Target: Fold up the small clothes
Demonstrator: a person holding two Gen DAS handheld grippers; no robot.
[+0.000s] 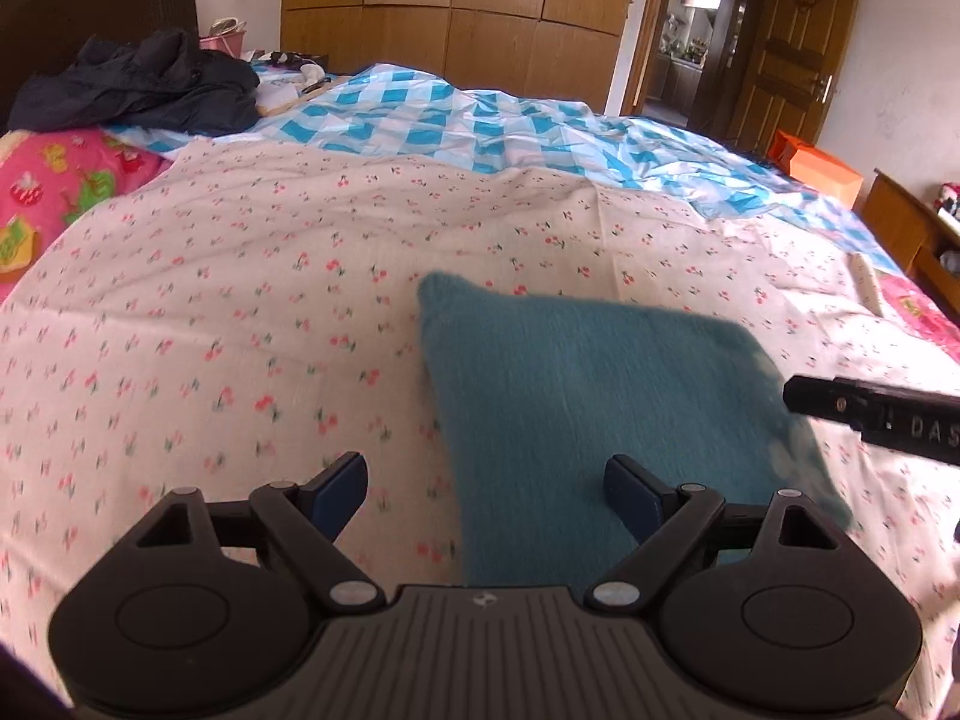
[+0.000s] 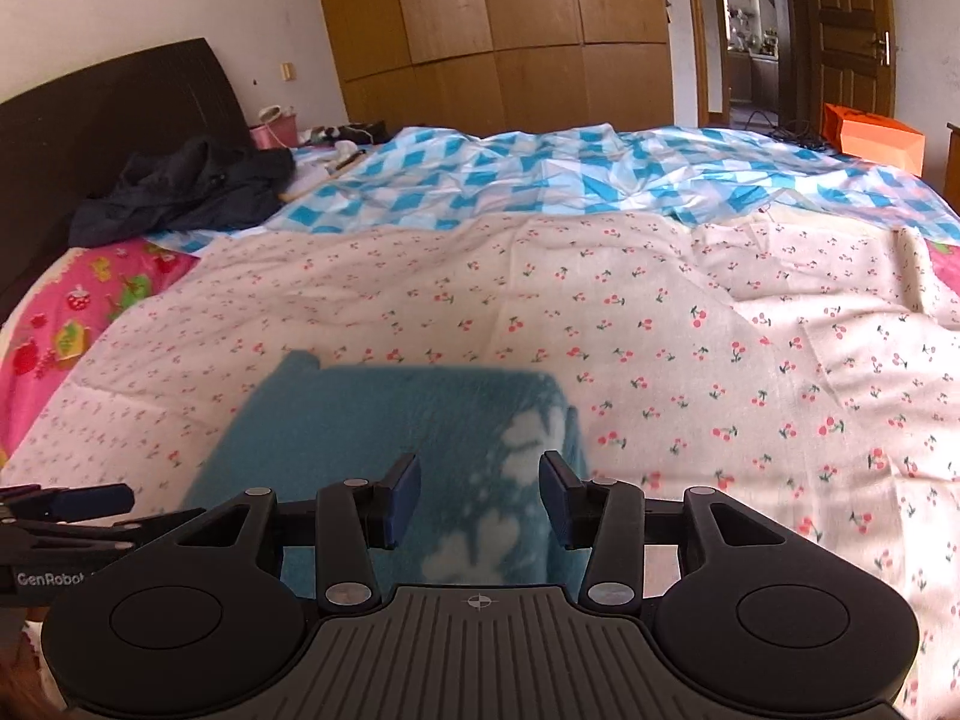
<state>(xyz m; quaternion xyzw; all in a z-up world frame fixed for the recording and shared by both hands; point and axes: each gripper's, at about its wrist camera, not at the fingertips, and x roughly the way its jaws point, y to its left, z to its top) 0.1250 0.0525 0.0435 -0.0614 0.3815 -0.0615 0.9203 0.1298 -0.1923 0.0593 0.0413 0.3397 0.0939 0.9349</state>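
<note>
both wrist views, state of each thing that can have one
teal garment: folded, lying flat on the cherry-print sheet
left gripper: open, empty
right gripper: open, empty, above the garment
dark jacket: crumpled
room door: open

Folded teal fuzzy garment (image 1: pixel 576 396) lies flat on bedsheet (image 1: pixel 240 276).

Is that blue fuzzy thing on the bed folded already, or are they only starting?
Looks mostly done: the teal garment lies on the cherry-print sheet as a neat folded rectangle. Nothing is in hand; the left gripper and right gripper are both open above it, gripping nothing. Whether another fold is left, I cannot tell.
</note>
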